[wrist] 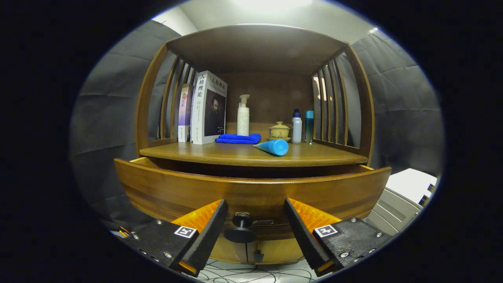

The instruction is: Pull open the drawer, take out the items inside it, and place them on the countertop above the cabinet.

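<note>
Gripper (255, 224) at frame bottom, fingers spread around the knob (240, 232), untouching; we judge the drawer (251, 192) stiff, heavy; pinch knob.

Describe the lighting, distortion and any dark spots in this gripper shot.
Gripper view: fisheye bows the drawer front and countertop; overhead light blows out above the cabinet; the drawer's interior lies in shadow, contents unreadable; the open gripper straddles the knob, both sharp.
</note>
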`<state>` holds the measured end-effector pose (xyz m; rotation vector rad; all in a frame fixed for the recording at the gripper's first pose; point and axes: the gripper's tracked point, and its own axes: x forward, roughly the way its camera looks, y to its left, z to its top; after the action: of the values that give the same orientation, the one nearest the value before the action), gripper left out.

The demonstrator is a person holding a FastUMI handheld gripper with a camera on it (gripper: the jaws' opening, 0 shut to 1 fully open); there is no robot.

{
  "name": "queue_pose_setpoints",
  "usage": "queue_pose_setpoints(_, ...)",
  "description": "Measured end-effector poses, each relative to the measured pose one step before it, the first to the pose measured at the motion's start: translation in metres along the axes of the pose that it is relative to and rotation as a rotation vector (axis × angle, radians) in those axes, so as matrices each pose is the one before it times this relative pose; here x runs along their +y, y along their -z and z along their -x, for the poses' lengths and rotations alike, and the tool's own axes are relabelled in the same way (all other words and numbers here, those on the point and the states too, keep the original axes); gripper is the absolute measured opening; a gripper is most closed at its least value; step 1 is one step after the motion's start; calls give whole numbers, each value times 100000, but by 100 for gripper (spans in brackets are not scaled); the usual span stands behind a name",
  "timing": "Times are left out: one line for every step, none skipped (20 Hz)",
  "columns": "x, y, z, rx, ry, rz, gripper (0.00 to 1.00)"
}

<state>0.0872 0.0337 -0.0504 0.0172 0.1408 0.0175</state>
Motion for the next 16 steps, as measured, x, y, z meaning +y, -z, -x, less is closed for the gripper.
queue_pose_setpoints(-9, -57, -275, 197, -153, -726, 93)
queue_pose_setpoints(18, -94, -365, -147, -254, -630, 93)
queue_pose_setpoints(-9, -15, -369, 196, -410, -639, 93)
queue_pose_setpoints(37, -39, -306, 50, -477, -154, 93)
queue_pose_setpoints(-16, -43, -294, 115, -442, -53, 93)
queue_pose_setpoints(-37, 12, -352, -136, -452, 108, 93)
queue_pose_setpoints(-47, -71, -403, -233, -481, -278, 93)
queue_pose_setpoints(9, -2, -329, -580, -707, -107, 93)
queue_pose_setpoints(-2, -5, -364, -485, -1053, 154, 93)
queue_pose_setpoints(22, -46, -293, -474, -1109, 93, 93)
queue_pose_setpoints(-6, 5, -321, -365, -999, 421, 93)
queue_pose_setpoints(-106, 7, -359, -399, -877, -288, 93)
queue_pose_setpoints(-45, -76, -428, -430, -557, -467, 93)
queue_pose_setpoints(9, 102, -333, -377, -420, -172, 93)
queue_pose_setpoints(-149, 62, -424, 257, -319, -71, 93)
queue_pose_setpoints(-119, 87, -199, -635, -142, -592, 93)
